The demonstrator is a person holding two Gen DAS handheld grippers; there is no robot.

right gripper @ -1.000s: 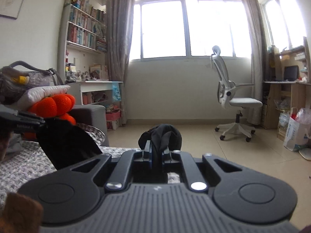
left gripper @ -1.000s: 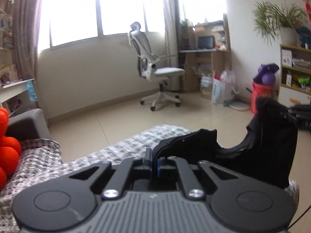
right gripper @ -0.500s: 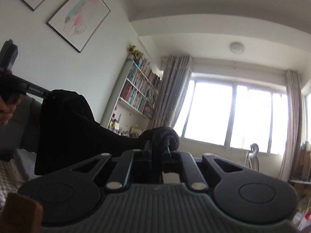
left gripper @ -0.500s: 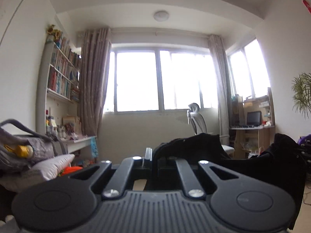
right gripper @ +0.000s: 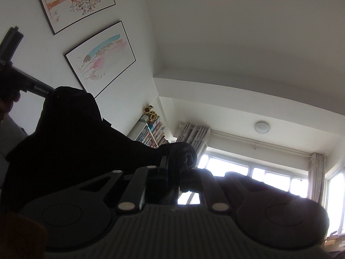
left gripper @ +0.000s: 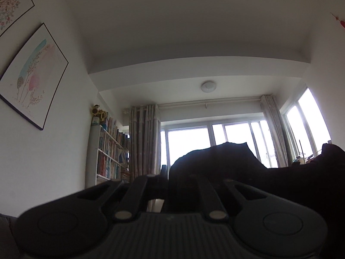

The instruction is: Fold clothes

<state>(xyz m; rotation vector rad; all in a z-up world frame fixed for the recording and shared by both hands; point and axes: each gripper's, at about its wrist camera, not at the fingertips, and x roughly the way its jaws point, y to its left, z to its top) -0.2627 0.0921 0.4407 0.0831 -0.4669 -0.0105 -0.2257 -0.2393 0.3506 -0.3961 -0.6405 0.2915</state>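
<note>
One black garment [right gripper: 71, 149], held up in the air and slung between both tools, long axis running left to right across the person's front, sagging a little in the middle. Both cameras tilted up at the ceiling and wall, so nothing of any surface below in view; hang of the lower cloth hidden. Left gripper [left gripper: 169, 181] clamped on one bunched end of the cloth, fabric heaping up over the fingertips and trailing off to the right in the left wrist view. Right gripper [right gripper: 172, 168] likewise pinched on the other bunched end, a knot of cloth sitting at the tips, the span running off left toward the other tool. Both equally near, each already on its own end; neither jaw gap visible past the cloth. In the right wrist view, left tool body seen at far left with a hand [right gripper: 6, 105] on it, higher than the right end. Fold state not readable: dark, backlit, creases lost. Fits either a lift to shake flat or a carry of a part-folded piece. Counts: garments 1, grippers 2, framed pictures [right gripper: 100, 58] 2, ceiling lamp [right gripper: 262, 127] 1, bookshelf [left gripper: 107, 153] 1.
</note>
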